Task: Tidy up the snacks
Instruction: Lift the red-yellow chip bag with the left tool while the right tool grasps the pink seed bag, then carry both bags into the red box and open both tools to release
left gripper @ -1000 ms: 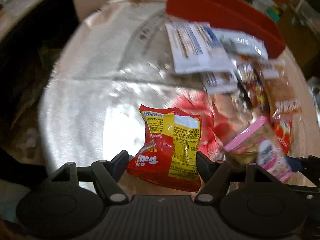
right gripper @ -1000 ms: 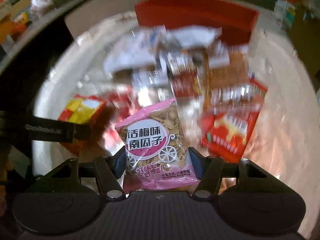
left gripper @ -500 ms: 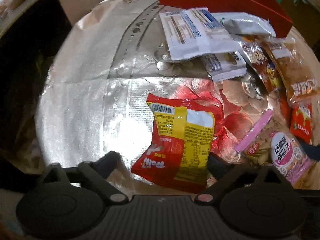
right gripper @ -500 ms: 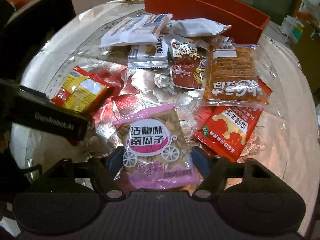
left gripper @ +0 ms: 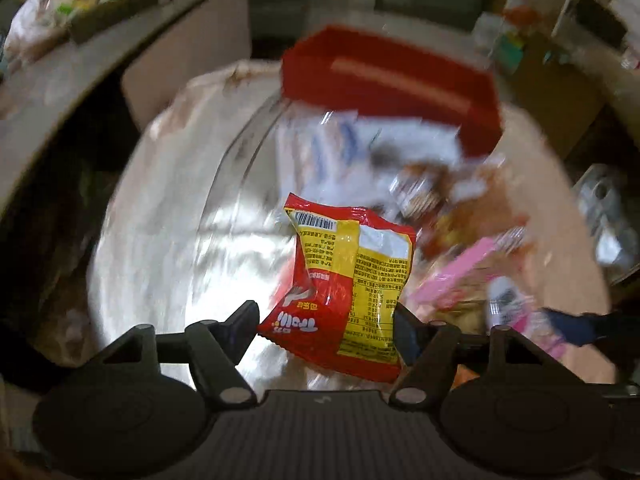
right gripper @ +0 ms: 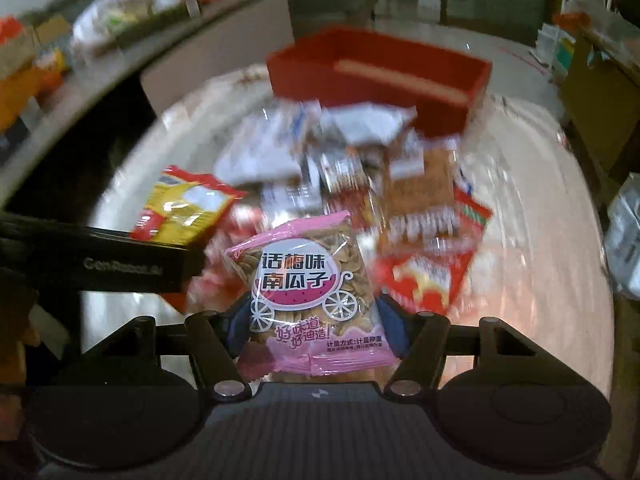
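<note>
The red and yellow snack bag (left gripper: 348,280) sits between the two fingers of the left gripper (left gripper: 326,320), which squeeze its bottom end, so it is up off the shiny table (left gripper: 160,240). The pink seed bag (right gripper: 312,296) is pinched the same way in the right gripper (right gripper: 310,316). The red bin (right gripper: 380,76) stands at the far edge of the table, open on top. Just in front of the red bin lies a blurry heap of other snack packs (right gripper: 360,168), maybe touching it. Left of the heap the table is bare and wide.
</note>
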